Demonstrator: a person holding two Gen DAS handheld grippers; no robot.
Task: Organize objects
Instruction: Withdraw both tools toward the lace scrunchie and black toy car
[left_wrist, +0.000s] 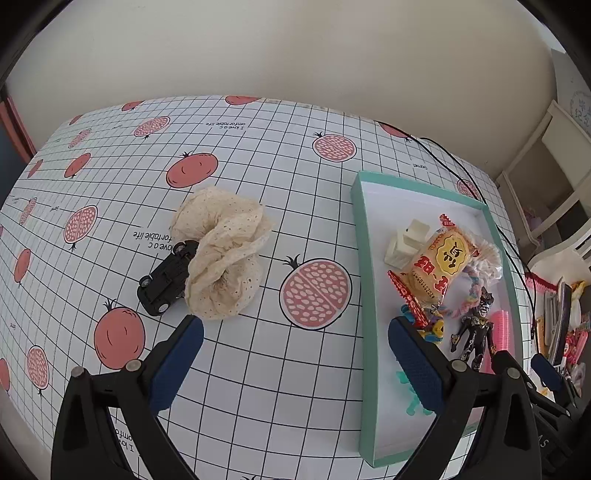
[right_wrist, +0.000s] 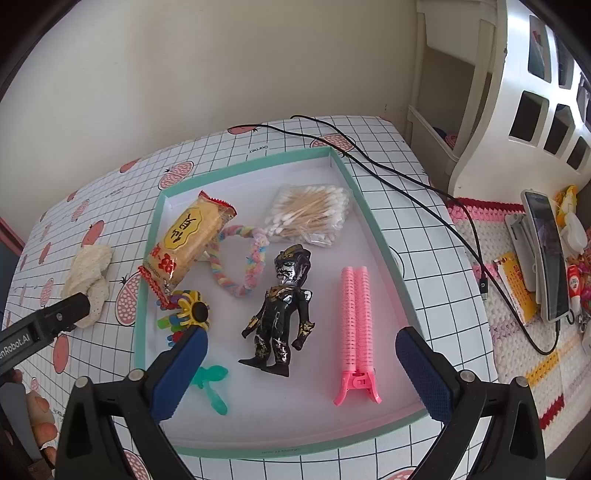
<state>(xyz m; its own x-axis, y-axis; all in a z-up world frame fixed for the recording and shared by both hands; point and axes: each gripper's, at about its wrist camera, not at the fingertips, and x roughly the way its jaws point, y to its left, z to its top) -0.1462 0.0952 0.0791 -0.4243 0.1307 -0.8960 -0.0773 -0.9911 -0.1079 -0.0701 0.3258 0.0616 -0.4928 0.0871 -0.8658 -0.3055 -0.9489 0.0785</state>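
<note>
My left gripper (left_wrist: 295, 332) is open above the tablecloth, empty. Just beyond its left finger lie a crumpled cream cloth (left_wrist: 221, 254) and a black toy car (left_wrist: 166, 280), partly tucked under the cloth. My right gripper (right_wrist: 301, 339) hangs open and empty over the teal tray (right_wrist: 373, 221). In the tray lie a black figure (right_wrist: 284, 306), a pink roller clip (right_wrist: 356, 325), a snack packet (right_wrist: 192, 240), a bag of cotton swabs (right_wrist: 310, 214), a pastel rope ring (right_wrist: 243, 266), a yellow flower toy (right_wrist: 192, 310) and a teal piece (right_wrist: 214, 384). A white block (left_wrist: 406, 240) sits behind the packet.
A black cable (right_wrist: 406, 184) runs across the table's far right corner, past the tray. To the right of the table, a crocheted mat (right_wrist: 517, 332) holds a phone (right_wrist: 546, 258) and small items. A white shelf unit (right_wrist: 517, 92) stands behind. The wall borders the far edge.
</note>
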